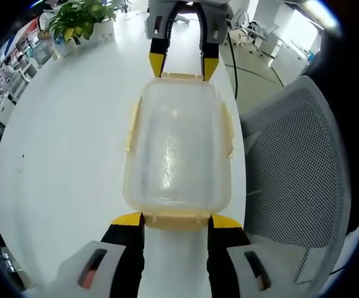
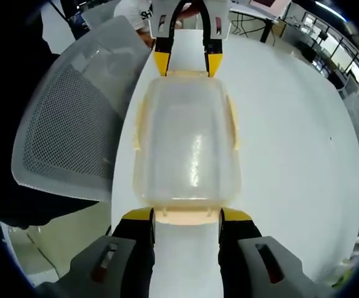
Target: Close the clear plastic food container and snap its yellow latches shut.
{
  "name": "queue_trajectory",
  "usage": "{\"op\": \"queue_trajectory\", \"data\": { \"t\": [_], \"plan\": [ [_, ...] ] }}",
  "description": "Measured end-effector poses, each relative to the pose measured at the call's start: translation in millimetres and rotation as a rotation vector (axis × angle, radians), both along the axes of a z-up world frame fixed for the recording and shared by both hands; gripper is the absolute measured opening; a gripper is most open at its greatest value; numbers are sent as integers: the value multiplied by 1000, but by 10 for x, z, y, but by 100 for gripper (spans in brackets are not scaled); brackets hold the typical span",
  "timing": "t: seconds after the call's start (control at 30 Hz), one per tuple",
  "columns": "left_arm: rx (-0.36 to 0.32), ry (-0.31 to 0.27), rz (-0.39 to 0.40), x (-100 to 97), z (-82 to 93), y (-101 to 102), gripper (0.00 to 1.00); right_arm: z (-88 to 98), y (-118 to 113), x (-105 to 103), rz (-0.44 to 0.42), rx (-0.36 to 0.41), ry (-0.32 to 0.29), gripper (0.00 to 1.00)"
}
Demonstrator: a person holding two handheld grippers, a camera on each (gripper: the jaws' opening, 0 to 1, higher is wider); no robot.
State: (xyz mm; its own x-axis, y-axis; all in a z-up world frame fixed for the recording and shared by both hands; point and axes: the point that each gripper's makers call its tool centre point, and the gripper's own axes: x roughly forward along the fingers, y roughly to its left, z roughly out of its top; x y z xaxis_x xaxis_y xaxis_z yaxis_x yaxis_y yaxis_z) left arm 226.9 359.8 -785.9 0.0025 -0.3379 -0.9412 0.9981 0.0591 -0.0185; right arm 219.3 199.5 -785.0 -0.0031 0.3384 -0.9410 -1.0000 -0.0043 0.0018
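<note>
I am viewing the clear rectangular plastic food container with pale yellow latches [image 1: 178, 149] lying lid-down or lidded, I cannot tell which, at centre on the white round table [image 1: 74, 143]. In the left gripper view, the left gripper [image 1: 176, 221] is standing at 6 o'clock, its black-and-yellow jaws spread wide, flanking the near end latch [image 1: 176, 218]. The right gripper [image 1: 183, 66] is facing it from 12 o'clock, jaws equally wide, tips touching the far end latch [image 1: 181, 76]. A grey mesh chair back [image 1: 300, 161] is sitting at 3 o'clock; a potted green plant [image 1: 80, 22] is standing at 11 o'clock.
</note>
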Motion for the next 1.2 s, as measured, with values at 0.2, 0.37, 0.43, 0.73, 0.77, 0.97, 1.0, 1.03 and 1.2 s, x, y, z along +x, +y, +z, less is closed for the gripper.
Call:
{"op": "queue_trajectory", "data": {
  "t": [0.2,0.37,0.43,0.73,0.77,0.97,1.0,1.03,1.2],
  "plan": [
    [-9,-1,-2,7,-14,-63,34,-35,-71,-6,-16,3,4,36],
    [-2,2,0,-7,-24,-62,34,-44,-67,-15,-17,7,5,36],
    [-2,-2,2,5,-28,-50,34,-42,-56,-4,-14,13,1,36],
    [-5,-2,11,15,-45,-21,34,-86,-33,5,-22,20,-5,36],
    [-5,-2,11,14,-48,-22,34,-87,-37,7,-23,26,-4,36],
    [-8,-8,16,12,-72,-19,34,-91,-29,-5,-28,38,-8,36],
    [-7,-7,17,7,-66,-19,34,-91,-31,-3,-31,42,-6,36],
    [-7,-9,14,7,-65,-21,34,-91,-30,-2,-25,48,-6,36],
    [-10,-7,10,13,-70,-18,34,-93,-25,-6,-23,53,2,37]
  ]
}}
